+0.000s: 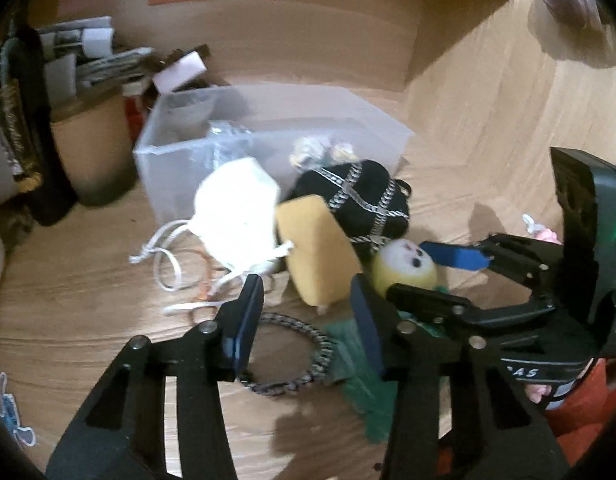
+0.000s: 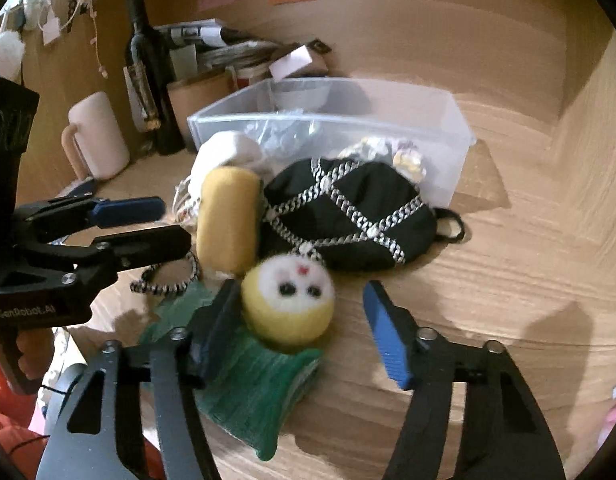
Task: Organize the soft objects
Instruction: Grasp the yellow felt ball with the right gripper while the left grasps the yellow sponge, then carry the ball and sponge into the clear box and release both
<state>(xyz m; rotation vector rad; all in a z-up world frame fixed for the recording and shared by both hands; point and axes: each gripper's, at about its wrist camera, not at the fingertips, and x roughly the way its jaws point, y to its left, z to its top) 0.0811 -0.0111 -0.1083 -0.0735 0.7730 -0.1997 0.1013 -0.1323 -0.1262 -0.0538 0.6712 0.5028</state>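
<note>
"GenRobot.AI" printed on left hand-held gripper (image 2: 140,220) body; jaws apart.

right hand-held gripper (image 2: 298,330): jaws apart | yellow plush ball (image 2: 288,305) between fingers, on green cloth (image 2: 248,392)

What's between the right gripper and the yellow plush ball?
Nothing visible. The yellow plush ball lies on the green cloth directly ahead of the right gripper, whose jaws stand open, not pressing it.
</note>
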